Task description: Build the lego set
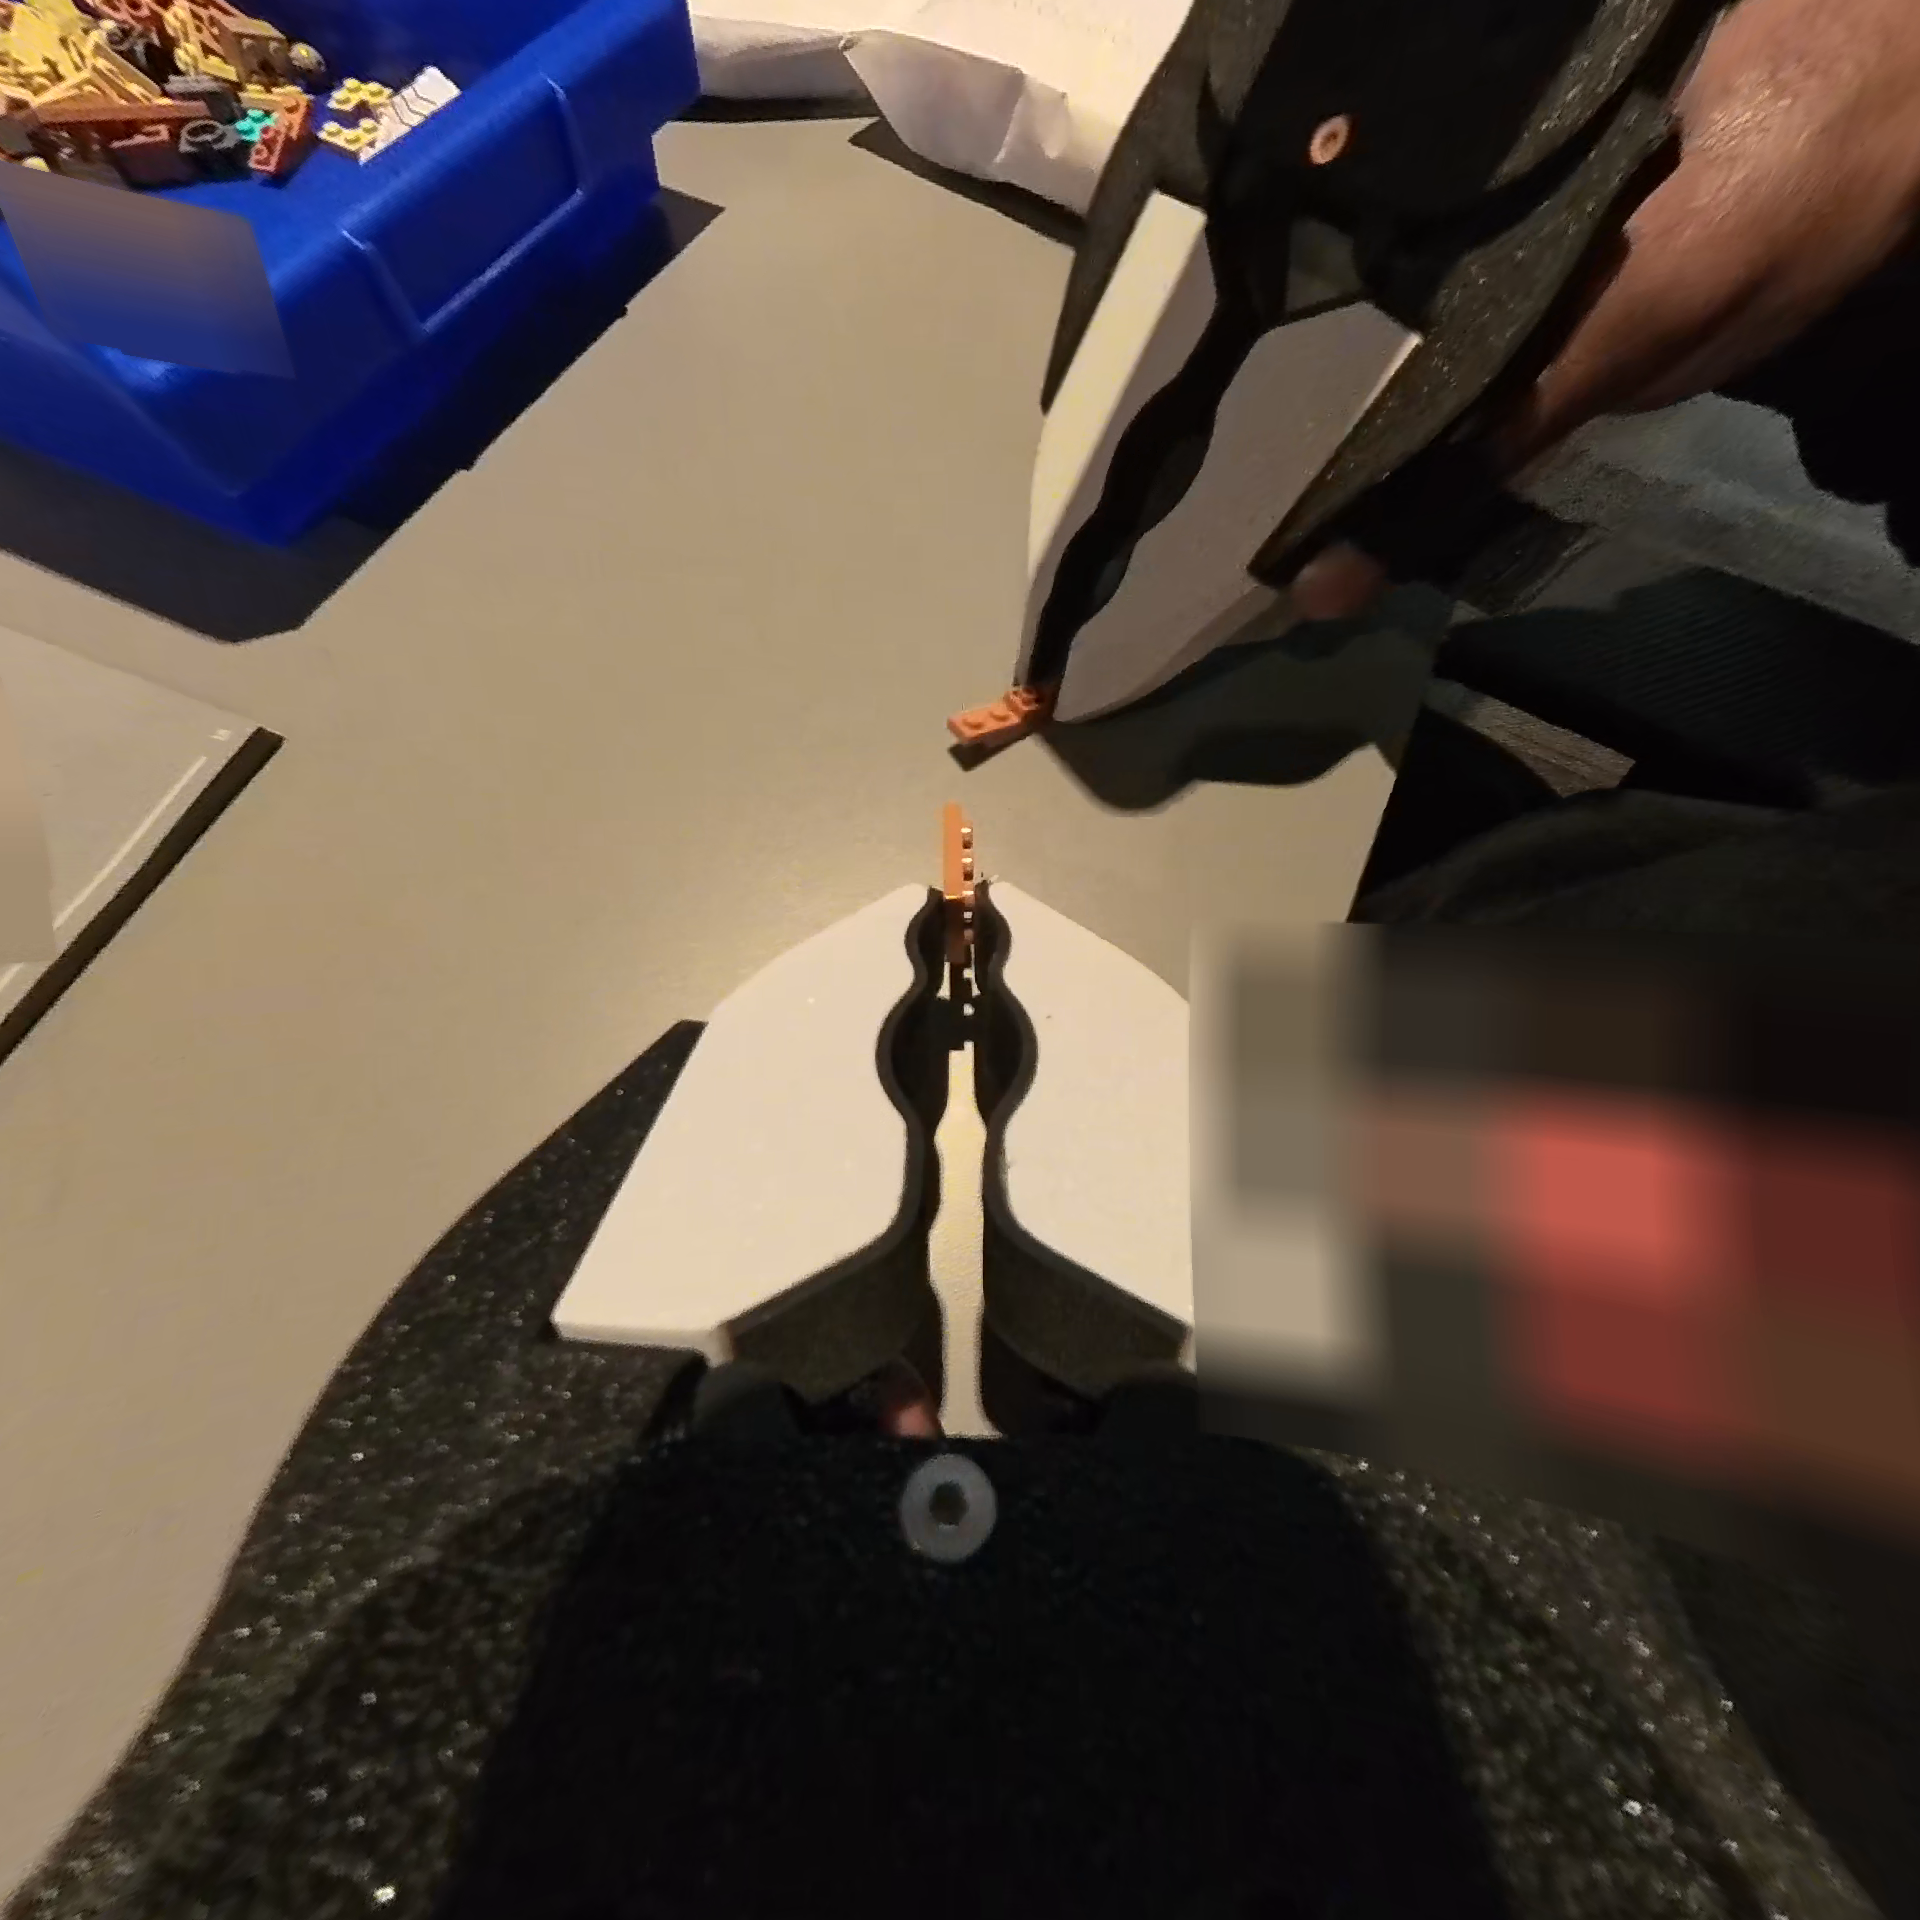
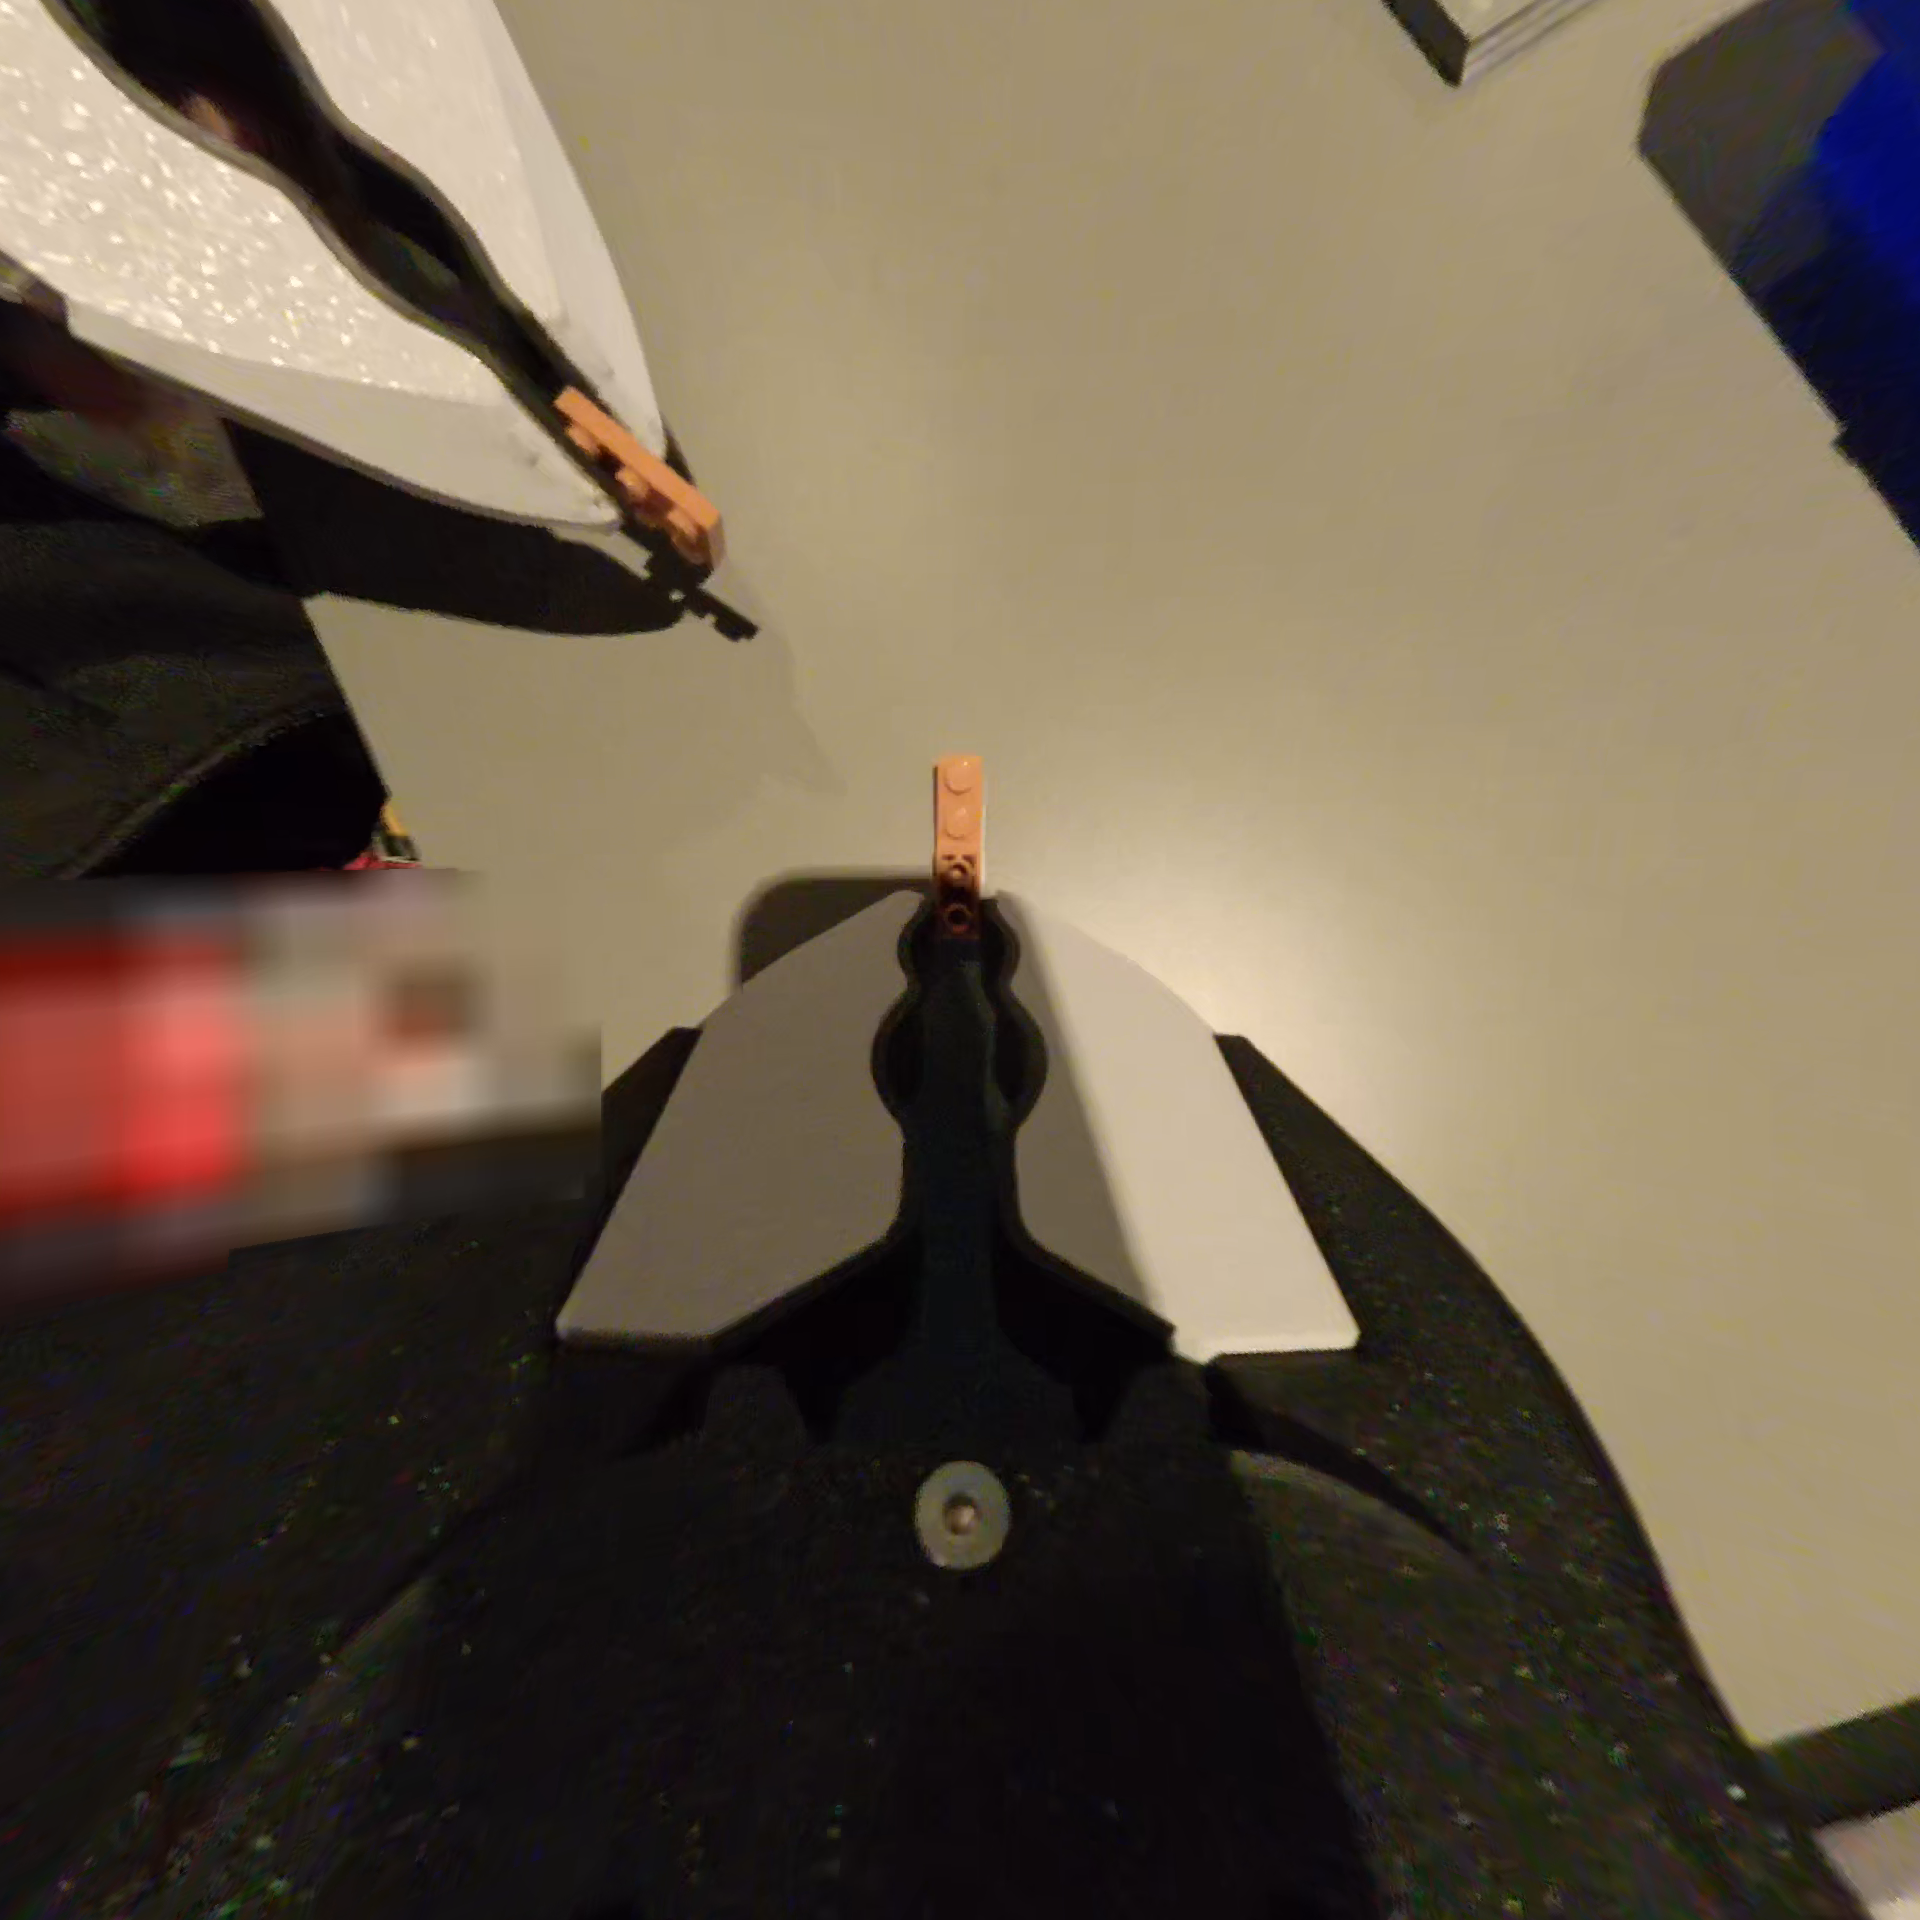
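- Two orange Lego plates are in play, one pinched in each gripper, both held just above the grey counter (image 1: 623,675).
- Left gripper (image 1: 958,896): its jaws are clenched on a narrow orange plate (image 1: 956,847), gripped by one end so the rest sticks straight out past the tips. From the left wrist view it is seen edge-on, thin, with a row of small studs along its right side.
- Right gripper (image 2: 961,902): its jaws are likewise clamped on a second orange plate (image 2: 957,805), one stud wide, pale orange on top with round studs in a single row; the end inside the tips is darker and shows small holes.
- Seen from the left wrist view, the right gripper (image 1: 1044,698) comes in from the upper right, a person's hand (image 1: 1766,229) around its black handle, and its plate (image 1: 992,717) lies nearly level, close to the counter and casting a shadow there.
- The two plates are near each other but apart, not touching, their free ends pointed roughly toward one another.
- Far left on the counter stands a blue bin (image 1: 436,239) holding loose Lego pieces (image 1: 156,94) in tan, brown, yellow and white.
- White paper (image 1: 935,94) lies beyond the bin.
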`<control>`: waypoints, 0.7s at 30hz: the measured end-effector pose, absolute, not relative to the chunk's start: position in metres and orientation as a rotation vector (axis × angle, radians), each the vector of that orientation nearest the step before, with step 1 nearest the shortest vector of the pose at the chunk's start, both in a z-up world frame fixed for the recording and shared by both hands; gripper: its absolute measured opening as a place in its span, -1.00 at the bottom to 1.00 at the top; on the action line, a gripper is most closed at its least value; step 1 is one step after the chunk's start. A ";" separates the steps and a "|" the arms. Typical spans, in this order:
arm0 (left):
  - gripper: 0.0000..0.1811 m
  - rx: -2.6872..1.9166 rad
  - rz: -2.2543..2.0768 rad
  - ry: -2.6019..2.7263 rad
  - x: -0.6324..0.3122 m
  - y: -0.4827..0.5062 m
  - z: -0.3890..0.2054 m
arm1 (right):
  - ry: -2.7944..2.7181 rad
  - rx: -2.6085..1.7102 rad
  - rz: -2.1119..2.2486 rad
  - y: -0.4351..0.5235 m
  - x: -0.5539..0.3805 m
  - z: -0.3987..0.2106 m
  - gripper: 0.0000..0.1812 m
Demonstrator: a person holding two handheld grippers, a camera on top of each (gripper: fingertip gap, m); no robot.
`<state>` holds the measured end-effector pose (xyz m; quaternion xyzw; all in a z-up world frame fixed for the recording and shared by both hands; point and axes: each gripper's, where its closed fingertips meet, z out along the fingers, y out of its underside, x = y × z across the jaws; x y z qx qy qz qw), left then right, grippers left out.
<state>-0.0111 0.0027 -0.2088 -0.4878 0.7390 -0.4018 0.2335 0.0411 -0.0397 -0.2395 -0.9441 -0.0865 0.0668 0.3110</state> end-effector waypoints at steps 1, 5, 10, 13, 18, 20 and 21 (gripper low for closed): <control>-0.96 -1.340 -1.102 2.028 -0.011 0.003 -0.209 | -0.243 -2.495 0.122 -0.037 0.045 -0.239 -0.92; -0.96 -1.343 -1.092 2.017 -0.011 0.006 -0.208 | -0.450 -2.462 -0.338 -0.025 0.067 -0.231 -0.92; -0.95 -1.333 -1.015 2.016 -0.011 0.013 -0.211 | -1.014 -2.370 -0.985 -0.023 0.074 -0.234 -0.92; -0.95 -1.332 -1.001 2.011 -0.011 0.016 -0.211 | -1.146 -2.322 -1.044 -0.023 0.067 -0.234 -0.92; -0.96 -1.334 -1.003 2.000 -0.012 0.019 -0.208 | -1.176 -2.359 -0.944 -0.029 0.065 -0.233 -0.85; -0.95 -1.333 -1.003 1.998 -0.012 0.019 -0.207 | -1.164 -2.380 -0.893 -0.032 0.065 -0.232 -0.81; -0.95 -1.332 -1.003 1.998 -0.012 0.019 -0.207 | -1.153 -2.390 -0.854 -0.033 0.064 -0.232 -0.79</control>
